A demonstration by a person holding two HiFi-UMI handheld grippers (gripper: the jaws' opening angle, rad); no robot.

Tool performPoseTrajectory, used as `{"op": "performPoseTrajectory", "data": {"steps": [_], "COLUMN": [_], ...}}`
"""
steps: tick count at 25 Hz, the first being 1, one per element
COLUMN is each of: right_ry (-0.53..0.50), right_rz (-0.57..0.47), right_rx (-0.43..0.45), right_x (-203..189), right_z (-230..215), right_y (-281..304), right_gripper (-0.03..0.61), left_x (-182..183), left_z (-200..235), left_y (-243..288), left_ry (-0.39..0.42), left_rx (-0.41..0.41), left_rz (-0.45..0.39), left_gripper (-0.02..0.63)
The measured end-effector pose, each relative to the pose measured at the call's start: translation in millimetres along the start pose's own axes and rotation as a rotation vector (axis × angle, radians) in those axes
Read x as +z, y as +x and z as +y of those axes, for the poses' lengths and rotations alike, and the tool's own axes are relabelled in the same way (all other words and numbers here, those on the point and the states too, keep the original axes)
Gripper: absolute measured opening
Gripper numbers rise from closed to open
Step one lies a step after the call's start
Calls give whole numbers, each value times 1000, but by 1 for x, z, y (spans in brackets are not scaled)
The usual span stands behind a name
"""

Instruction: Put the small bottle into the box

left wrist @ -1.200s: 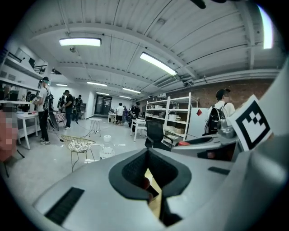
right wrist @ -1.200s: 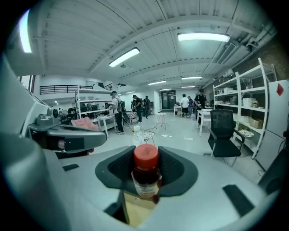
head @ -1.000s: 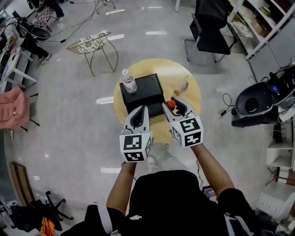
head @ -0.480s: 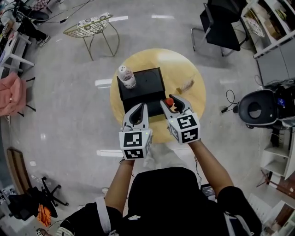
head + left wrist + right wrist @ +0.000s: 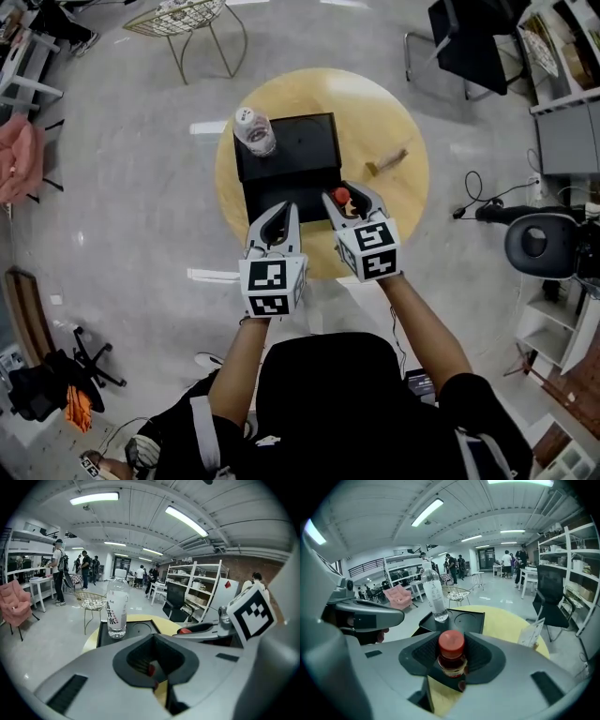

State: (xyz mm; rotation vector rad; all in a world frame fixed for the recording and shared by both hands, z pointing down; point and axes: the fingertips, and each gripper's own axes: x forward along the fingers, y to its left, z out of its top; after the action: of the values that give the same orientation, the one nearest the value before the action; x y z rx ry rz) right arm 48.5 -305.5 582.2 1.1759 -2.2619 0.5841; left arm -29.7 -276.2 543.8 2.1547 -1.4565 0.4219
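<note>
The small bottle (image 5: 342, 197), red-capped with dark contents, sits upright between the jaws of my right gripper (image 5: 345, 191), which is shut on it; the right gripper view shows the small bottle (image 5: 451, 654) filling the hollow of the jaws. It hovers at the near right corner of the black box (image 5: 298, 150) on the round yellow table (image 5: 394, 202). My left gripper (image 5: 287, 210) is shut and empty, just before the box's near edge. The left gripper view shows the box (image 5: 140, 629) ahead.
A tall clear water bottle (image 5: 255, 131) stands on the box's far left corner. A small card stand (image 5: 386, 162) lies on the table to the right. Beyond the table are a wire chair (image 5: 183, 14), a black office chair (image 5: 473, 42) and shelving at the right.
The head view has shifted, so the table sits higher and more central. Both grippers keep their places before the box, and the right one still holds the small bottle.
</note>
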Motion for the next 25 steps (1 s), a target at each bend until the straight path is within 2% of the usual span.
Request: {"op": "performPoseTrajectory", "data": {"steps": [11,25], "right_ry": [-16,2], "right_rz": [71,115], "right_rx": [23,-4], "right_x": [-28,-54], "right_z": [0,-5], "right_y": [34,51], "right_gripper": [149,150], "left_x": [-25,-36], "left_z": [13,19], "left_y": [16,31], "left_ry": [-23,-29], "left_rx": [13,6], "left_rz": [69,87], "left_gripper": [8,8]}}
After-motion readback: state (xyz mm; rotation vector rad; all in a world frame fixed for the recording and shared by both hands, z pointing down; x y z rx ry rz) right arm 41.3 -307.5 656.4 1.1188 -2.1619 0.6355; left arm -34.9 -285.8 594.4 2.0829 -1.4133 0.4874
